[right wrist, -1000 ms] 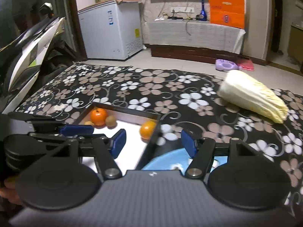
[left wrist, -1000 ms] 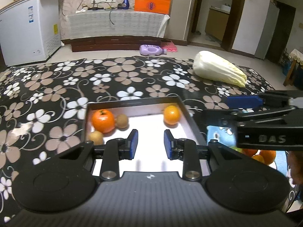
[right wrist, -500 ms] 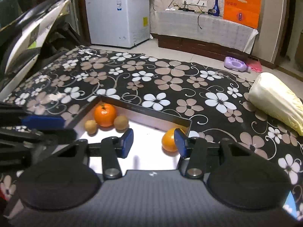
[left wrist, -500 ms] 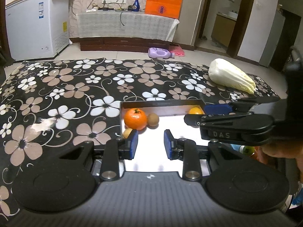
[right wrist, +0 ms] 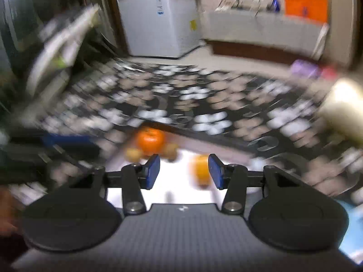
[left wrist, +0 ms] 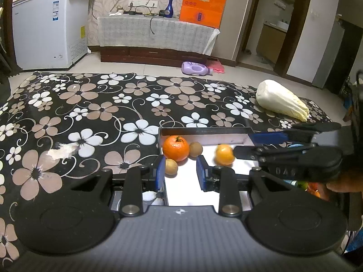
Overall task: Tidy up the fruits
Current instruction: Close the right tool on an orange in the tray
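A white tray sits on the flowered tablecloth. In it lie a large orange, a brown kiwi, a small yellowish fruit and a smaller orange. My left gripper is open and empty over the tray's near left part. My right gripper reaches in from the right, its fingers beside the smaller orange. In the blurred right wrist view my right gripper is open, and the smaller orange lies between its fingers, close to the right one.
A napa cabbage lies at the table's far right. More fruit shows at the right edge behind the right gripper. A white smear marks the cloth on the left. A white freezer stands beyond the table.
My left gripper has drifted left and back, so the tray sits further right in its view. My right gripper has moved left over the tray towards the smaller orange; its view is motion-blurred.
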Tool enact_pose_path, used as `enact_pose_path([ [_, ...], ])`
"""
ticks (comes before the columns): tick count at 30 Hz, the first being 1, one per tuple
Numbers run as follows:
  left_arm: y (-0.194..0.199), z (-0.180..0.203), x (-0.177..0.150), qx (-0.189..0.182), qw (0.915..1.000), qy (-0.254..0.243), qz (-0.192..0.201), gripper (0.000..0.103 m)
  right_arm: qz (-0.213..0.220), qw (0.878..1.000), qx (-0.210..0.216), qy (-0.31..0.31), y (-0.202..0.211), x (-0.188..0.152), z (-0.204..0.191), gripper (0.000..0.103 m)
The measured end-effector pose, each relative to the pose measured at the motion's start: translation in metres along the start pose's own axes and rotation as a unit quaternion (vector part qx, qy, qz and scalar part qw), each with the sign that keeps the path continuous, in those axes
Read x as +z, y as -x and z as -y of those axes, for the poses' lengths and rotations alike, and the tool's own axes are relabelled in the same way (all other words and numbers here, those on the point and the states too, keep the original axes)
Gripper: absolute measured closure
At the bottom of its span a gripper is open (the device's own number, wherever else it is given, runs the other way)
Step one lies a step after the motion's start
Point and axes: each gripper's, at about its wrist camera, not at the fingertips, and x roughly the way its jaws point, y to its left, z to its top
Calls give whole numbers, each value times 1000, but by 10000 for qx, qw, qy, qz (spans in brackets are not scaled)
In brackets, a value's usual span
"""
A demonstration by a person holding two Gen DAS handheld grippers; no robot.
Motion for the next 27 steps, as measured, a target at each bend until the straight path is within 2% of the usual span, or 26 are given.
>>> enact_pose_path([
  [2, 0, -2, 0, 20, 10000, 8, -9, 69, -117, 9992, -271, 270, -3, -4, -2, 51],
  [7, -1, -5, 1, 78, 10000, 53, -21, 69, -333, 9991, -41, 261, -17, -5, -7, 52],
  [10, 0, -9, 1, 118, 9999, 98, -11, 69, -288, 9988, 213, 334, -20, -3, -20, 52],
  [17, 2, -23, 2, 193, 9996, 221, 2, 69, -660, 9909, 827, 836, -28, -6, -49, 52],
  [22, 3, -25, 1, 203, 9996, 210, 6, 69, -622, 9905, 946, 782, -37, -6, -63, 54],
  [23, 3, -26, 1, 209, 9996, 210, -3, 69, -643, 9899, 977, 803, -40, -6, -66, 56],
  [24, 3, -27, 1, 214, 9995, 216, -8, 68, -706, 9889, 994, 853, -43, -7, -70, 63],
  [26, 3, -28, 1, 226, 9995, 239, -8, 68, -733, 9878, 932, 1009, -47, -10, -78, 62],
  [27, 2, -29, 1, 227, 9994, 247, -6, 68, -716, 9879, 948, 999, -48, -10, -81, 66],
])
